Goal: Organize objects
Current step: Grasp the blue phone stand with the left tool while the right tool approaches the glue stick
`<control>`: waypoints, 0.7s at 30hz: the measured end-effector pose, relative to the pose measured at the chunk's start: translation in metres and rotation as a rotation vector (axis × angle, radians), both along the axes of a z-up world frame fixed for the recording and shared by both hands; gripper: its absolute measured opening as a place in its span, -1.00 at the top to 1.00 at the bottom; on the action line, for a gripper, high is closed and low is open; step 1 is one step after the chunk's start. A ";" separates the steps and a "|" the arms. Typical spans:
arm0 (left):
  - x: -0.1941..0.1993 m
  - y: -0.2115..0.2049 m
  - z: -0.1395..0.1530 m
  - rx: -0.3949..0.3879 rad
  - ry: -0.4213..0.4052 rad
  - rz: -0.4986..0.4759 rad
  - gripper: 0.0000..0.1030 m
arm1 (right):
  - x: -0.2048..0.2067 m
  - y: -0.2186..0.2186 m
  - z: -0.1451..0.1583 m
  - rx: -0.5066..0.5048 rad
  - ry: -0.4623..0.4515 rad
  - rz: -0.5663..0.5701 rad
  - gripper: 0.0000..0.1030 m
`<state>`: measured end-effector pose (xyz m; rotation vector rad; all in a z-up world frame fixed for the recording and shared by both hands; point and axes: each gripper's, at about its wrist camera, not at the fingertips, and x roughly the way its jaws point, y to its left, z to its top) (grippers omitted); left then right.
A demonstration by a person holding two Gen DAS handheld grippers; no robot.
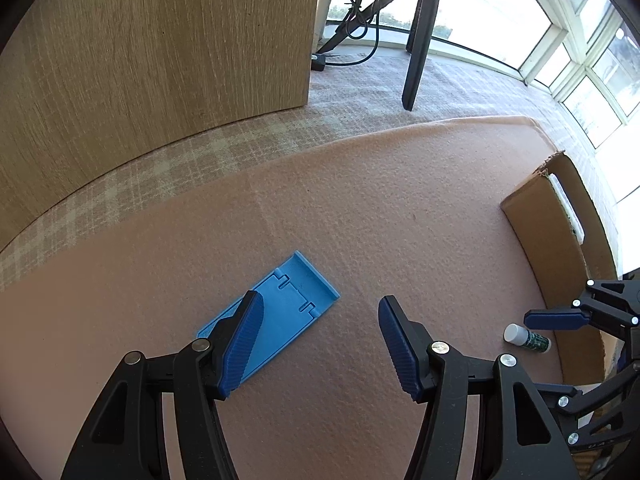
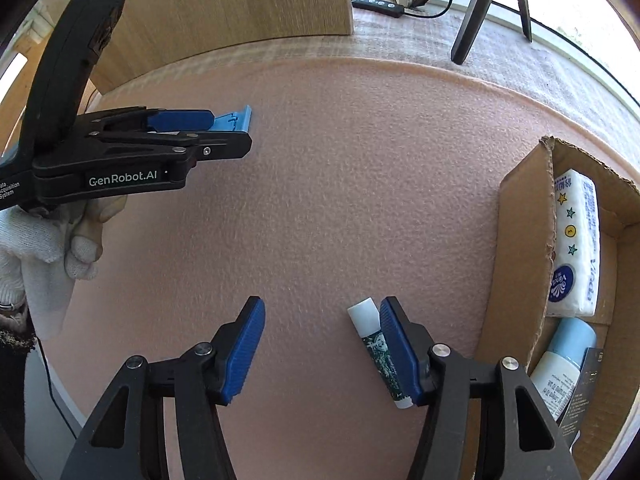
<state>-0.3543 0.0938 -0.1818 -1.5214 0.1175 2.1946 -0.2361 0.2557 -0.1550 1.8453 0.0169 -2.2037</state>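
Pink foam mat (image 1: 360,208) over checked carpet (image 1: 120,184)

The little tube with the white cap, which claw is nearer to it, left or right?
Right. The right claw is over the tube, one finger beside it, not yet gripping. The left claw is across the mat, over the blue plastic piece.

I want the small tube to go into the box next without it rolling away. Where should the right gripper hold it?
Grip the tube across its green middle, coming straight down. It lies flat on the pink mat, so its round sides are free. The right gripper is open, one finger beside it.
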 end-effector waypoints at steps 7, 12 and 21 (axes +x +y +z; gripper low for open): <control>0.000 -0.001 0.003 -0.023 0.010 -0.026 -0.17 | 0.005 0.003 -0.009 0.037 -0.033 0.013 -0.08; -0.025 -0.013 0.001 0.000 0.005 0.030 -0.24 | 0.006 0.005 -0.013 0.034 -0.043 0.003 -0.08; -0.018 -0.008 -0.008 -0.009 -0.032 -0.041 -0.23 | 0.001 0.006 -0.017 0.022 -0.070 -0.001 -0.08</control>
